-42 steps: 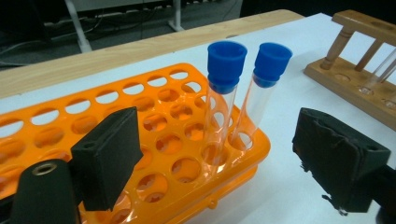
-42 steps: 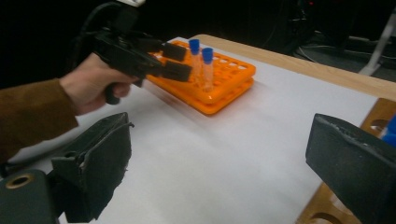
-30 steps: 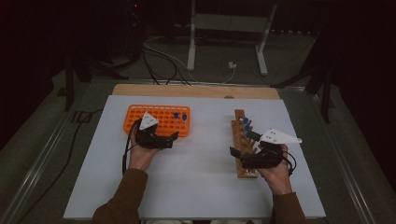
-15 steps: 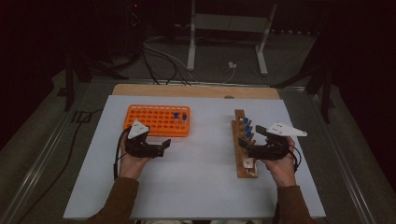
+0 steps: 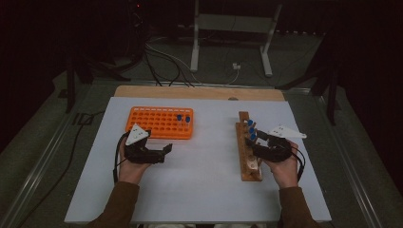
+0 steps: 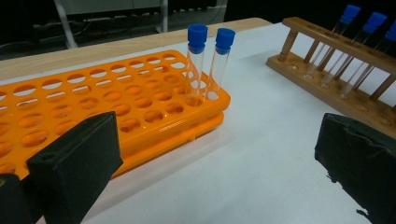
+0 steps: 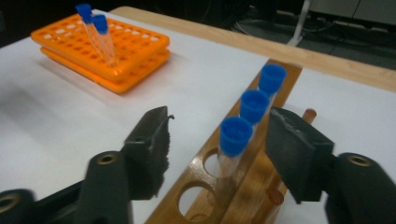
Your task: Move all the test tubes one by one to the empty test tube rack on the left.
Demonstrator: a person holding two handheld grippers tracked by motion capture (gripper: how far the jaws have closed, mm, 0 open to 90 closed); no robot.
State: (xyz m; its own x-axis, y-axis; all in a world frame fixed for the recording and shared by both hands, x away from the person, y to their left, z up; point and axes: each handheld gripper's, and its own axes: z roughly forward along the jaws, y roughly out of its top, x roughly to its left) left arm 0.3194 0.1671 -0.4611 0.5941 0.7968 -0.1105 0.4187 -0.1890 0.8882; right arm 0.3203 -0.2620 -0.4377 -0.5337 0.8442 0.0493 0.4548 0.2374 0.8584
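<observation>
the left gripper (image 5: 164, 151) rests low over the white table sheet (image 5: 199, 190), held by the person's left hand (image 5: 129, 166), its jaws spread wide with nothing between them. in the left gripper view the two black pads (image 6: 74, 163) frame bare white surface. ahead of the left-side pad lies the orange rack (image 6: 116, 102), its near long edge just beyond that pad. two blue-capped tubes (image 6: 205, 60) stand upright side by side in holes at the rack's far right end, past the fingertips and well clear of them. off beyond the right-side pad sits the wooden rack (image 6: 336, 70) with its own tubes, and open sheet runs between the two racks.

the right gripper (image 5: 256, 142) sits over the wooden rack (image 5: 248, 152), held by the right hand (image 5: 285, 168). its jaws are apart, straddling the rack's top rail. in the right gripper view three blue-capped tubes (image 7: 254, 105) stand in a row between and just beyond the pads (image 7: 292, 149); the nearest cap lies between the fingertips, and contact with either pad cannot be judged. two empty holes (image 7: 198, 198) in the rail lie nearer the palm. past the left-side pad, clear sheet stretches to the orange rack (image 7: 102, 46). in the high view a strip of bare sheet separates the wooden rack from the table's right edge.
</observation>
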